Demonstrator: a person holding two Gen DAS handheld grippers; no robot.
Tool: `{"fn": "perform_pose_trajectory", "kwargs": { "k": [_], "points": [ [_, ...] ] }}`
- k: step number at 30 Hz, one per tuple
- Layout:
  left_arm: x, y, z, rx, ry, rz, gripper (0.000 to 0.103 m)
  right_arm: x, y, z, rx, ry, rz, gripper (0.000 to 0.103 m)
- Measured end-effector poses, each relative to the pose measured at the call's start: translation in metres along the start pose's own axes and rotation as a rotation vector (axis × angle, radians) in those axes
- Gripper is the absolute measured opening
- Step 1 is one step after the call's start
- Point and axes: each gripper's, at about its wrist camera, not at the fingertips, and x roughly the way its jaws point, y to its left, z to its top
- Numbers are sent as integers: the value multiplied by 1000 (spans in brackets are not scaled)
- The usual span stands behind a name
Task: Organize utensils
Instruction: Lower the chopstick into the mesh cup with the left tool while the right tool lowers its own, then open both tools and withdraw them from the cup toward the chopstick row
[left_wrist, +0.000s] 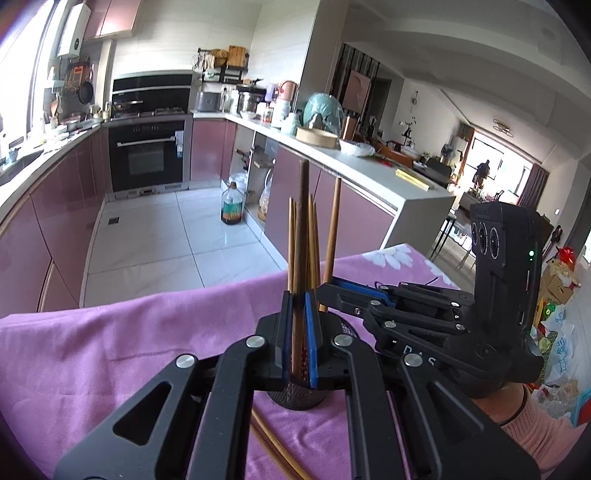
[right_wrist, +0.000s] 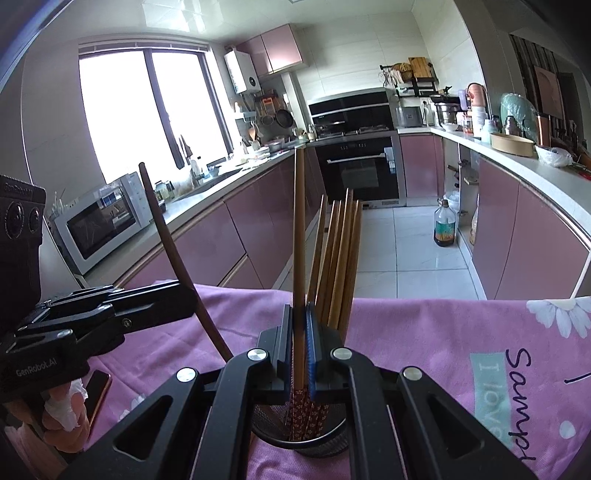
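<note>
We held one chopstick in each gripper over the black round wire-mesh holder (right_wrist: 299, 439), which stood on the purple flowered tablecloth (left_wrist: 110, 350). The left gripper (left_wrist: 300, 332) was clenched on a dark brown wooden chopstick (left_wrist: 303, 221), its patterned end already down inside the holder's rim. The right gripper (right_wrist: 300, 350) was likewise clamped on a lighter brown chopstick (right_wrist: 299, 221), standing nearly upright with its patterned tip in the mesh cup beside the bundle of tan chopsticks (right_wrist: 340, 258) already stowed there. Two more wooden chopsticks (left_wrist: 273, 443) lay loose on the cloth, close by the holder's base.

To finish this step well, we judged it best to keep each stick near vertical, lower it until the tip met the bottom, and only then let go, one hand at a time, so the two grippers did not knock each other or tip the light holder. The stowed bundle leaned away, so we needed to avoid pushing against it.
</note>
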Motion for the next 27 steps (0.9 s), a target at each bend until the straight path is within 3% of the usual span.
{"fn": "perform_pose_trajectory", "kwargs": {
  "k": [16, 24, 27],
  "points": [
    [52, 23, 15, -34, 53, 6, 7, 5, -9, -4, 33, 17, -26, 8],
    [48, 29, 2, -57, 38, -3, 7, -8, -8, -10, 31, 3, -9, 14],
    [42, 29, -5, -52, 21, 15, 15, -13, -6, -14, 35, 1, 2, 17]
  ]
}}
